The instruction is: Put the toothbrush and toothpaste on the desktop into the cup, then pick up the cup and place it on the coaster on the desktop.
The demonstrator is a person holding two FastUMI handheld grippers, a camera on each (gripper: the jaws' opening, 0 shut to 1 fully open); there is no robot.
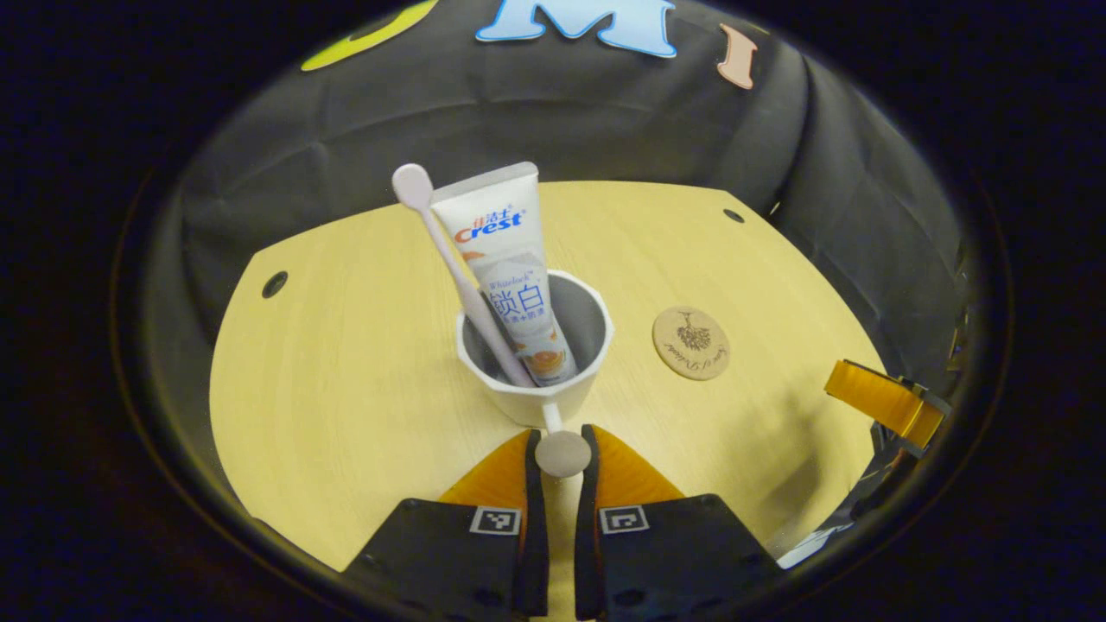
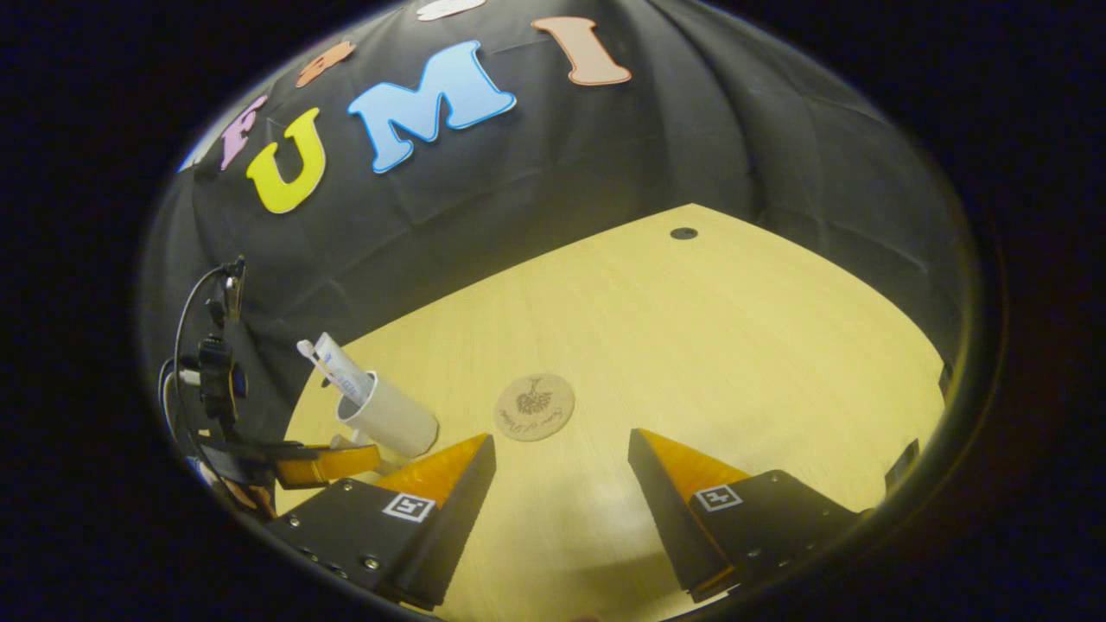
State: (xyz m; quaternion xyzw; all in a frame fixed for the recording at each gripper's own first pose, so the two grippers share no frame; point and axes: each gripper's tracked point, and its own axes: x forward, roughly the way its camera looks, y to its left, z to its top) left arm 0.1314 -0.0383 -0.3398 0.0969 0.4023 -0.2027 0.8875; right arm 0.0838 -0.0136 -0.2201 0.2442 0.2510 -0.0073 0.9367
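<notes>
Toothbrush [image 1: 449, 259] and toothpaste [image 1: 510, 268] stand in the cup [image 1: 536, 345]; lifting it is the step in hand. The left gripper [image 1: 562, 466] has its fingers nearly closed on the handle [image 1: 562, 451]. The right gripper [image 2: 562, 466] hangs wide open, empty. Next the cup must go right onto the coaster [image 1: 691, 343], kept upright.

Showing black housings w/ square coded markers on left gripper [image 1: 562, 471]; same black blocks, markers & small screws on right gripper [image 2: 562, 462]. Trailing black cables behind the far gripper in right gripper view.
</notes>
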